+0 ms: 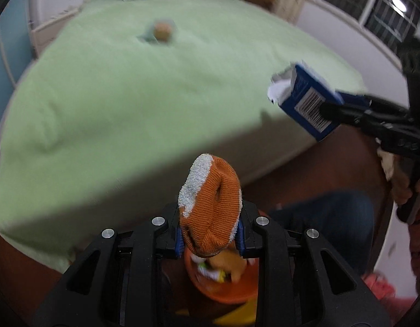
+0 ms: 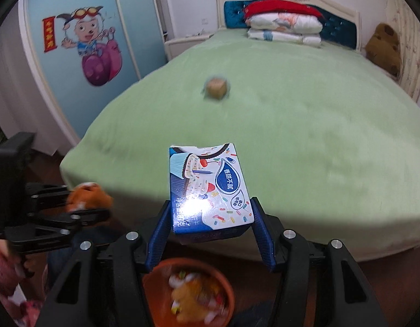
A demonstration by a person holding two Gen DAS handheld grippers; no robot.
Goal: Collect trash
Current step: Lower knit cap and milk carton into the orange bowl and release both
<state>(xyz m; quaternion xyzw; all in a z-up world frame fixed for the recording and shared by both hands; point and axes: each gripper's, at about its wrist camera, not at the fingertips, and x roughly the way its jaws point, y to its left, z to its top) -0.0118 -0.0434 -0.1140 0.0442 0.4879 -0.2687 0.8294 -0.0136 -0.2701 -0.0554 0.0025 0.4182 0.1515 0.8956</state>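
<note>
A wide bed under a pale green fleecy blanket (image 2: 291,114) fills most of both views, with folded white quilts and a red pillow (image 2: 285,24) stacked at its cream headboard. Below the bed's edge, on the dark floor, sits a round orange plastic bin (image 2: 229,297) holding blurred scraps. The right claw (image 2: 210,234) is clenched on a blue-and-white cardboard snack box (image 2: 207,190) with a torn top — held above the bin. The left claw (image 1: 210,234) grips a rolled orange-and-white knitted sock (image 1: 210,204), also over the bin. Far out on the blanket lies a small brownish lump (image 2: 216,87) — too blurred to identify.
</note>
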